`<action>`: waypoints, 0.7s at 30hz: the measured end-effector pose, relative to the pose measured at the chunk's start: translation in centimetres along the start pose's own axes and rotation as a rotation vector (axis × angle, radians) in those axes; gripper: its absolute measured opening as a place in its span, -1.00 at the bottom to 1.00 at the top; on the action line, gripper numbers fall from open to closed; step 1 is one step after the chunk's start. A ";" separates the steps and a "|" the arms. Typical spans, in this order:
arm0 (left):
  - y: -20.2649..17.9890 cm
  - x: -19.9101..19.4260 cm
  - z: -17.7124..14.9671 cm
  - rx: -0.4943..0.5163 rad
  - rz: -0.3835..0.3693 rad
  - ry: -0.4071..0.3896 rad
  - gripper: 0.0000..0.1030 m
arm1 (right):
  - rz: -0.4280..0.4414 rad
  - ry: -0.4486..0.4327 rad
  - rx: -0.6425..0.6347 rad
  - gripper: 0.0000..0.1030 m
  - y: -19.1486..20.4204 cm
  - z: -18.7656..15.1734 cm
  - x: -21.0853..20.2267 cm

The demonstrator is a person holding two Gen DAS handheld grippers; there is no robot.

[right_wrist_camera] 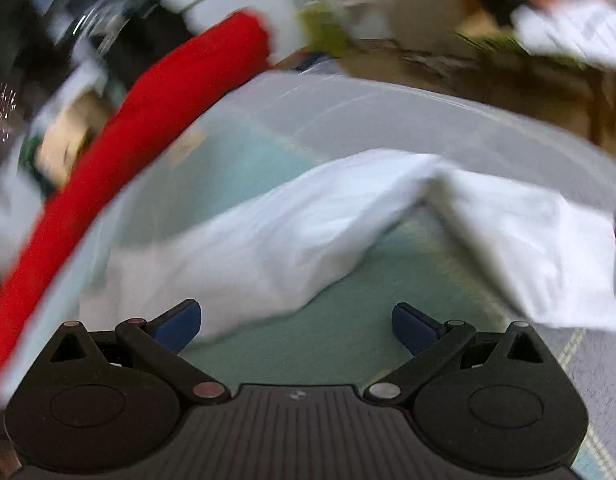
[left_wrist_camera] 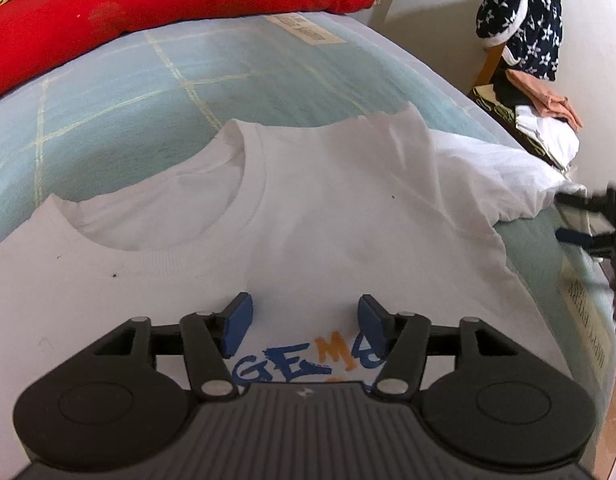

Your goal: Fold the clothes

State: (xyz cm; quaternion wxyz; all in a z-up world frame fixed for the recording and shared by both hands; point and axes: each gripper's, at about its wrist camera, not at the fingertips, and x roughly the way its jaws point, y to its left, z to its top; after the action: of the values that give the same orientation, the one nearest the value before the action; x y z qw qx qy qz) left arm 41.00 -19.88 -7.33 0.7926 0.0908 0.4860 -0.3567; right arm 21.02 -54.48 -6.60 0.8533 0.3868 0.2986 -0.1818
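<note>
A white T-shirt (left_wrist_camera: 328, 208) with blue and orange lettering lies face up on the pale green bed sheet (left_wrist_camera: 120, 92), collar toward the far side. My left gripper (left_wrist_camera: 304, 320) hovers just over the shirt's chest above the print, jaws apart with nothing pinched between the blue pads. The right gripper (left_wrist_camera: 576, 218) shows at the right edge near the rumpled sleeve. In the blurred right wrist view, my right gripper (right_wrist_camera: 296, 328) stands open over the sheet, with the shirt's white sleeve (right_wrist_camera: 268, 240) just beyond its fingers and no cloth between them.
A red pillow (left_wrist_camera: 168, 12) lies along the far side of the bed. Beside the bed at the right, a chair (left_wrist_camera: 492, 64) carries a star-patterned garment (left_wrist_camera: 520, 20) and folded clothes (left_wrist_camera: 548, 128). The bed's right edge (left_wrist_camera: 588, 312) drops to the floor.
</note>
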 end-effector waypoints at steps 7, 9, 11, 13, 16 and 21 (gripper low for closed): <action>-0.3 0.3 0.3 0.004 0.009 0.008 0.28 | 0.021 -0.147 0.223 1.00 -4.2 3.6 0.8; -0.4 0.3 0.3 0.001 0.012 0.009 0.28 | 0.010 -0.169 0.254 1.00 -4.9 4.5 1.2; -0.5 0.3 0.3 0.000 0.015 0.009 0.29 | 0.002 -0.179 0.285 1.00 -5.8 5.1 1.6; -0.6 0.4 0.3 -0.002 0.017 0.006 0.29 | 0.006 -0.185 0.323 1.00 -6.6 5.4 1.9; -0.6 0.4 0.3 -0.007 0.019 0.005 0.30 | 0.026 -0.206 0.364 1.00 -6.9 5.8 1.5; -0.6 0.5 0.3 0.003 0.020 0.007 0.32 | 0.037 -0.306 0.174 1.00 -3.7 7.3 -1.0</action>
State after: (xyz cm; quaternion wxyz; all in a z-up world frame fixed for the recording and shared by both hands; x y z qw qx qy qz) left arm 40.92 -20.71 -7.42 0.7943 0.0980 0.4875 -0.3490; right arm 20.94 -62.33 -4.19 0.8553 0.4324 0.1415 -0.2479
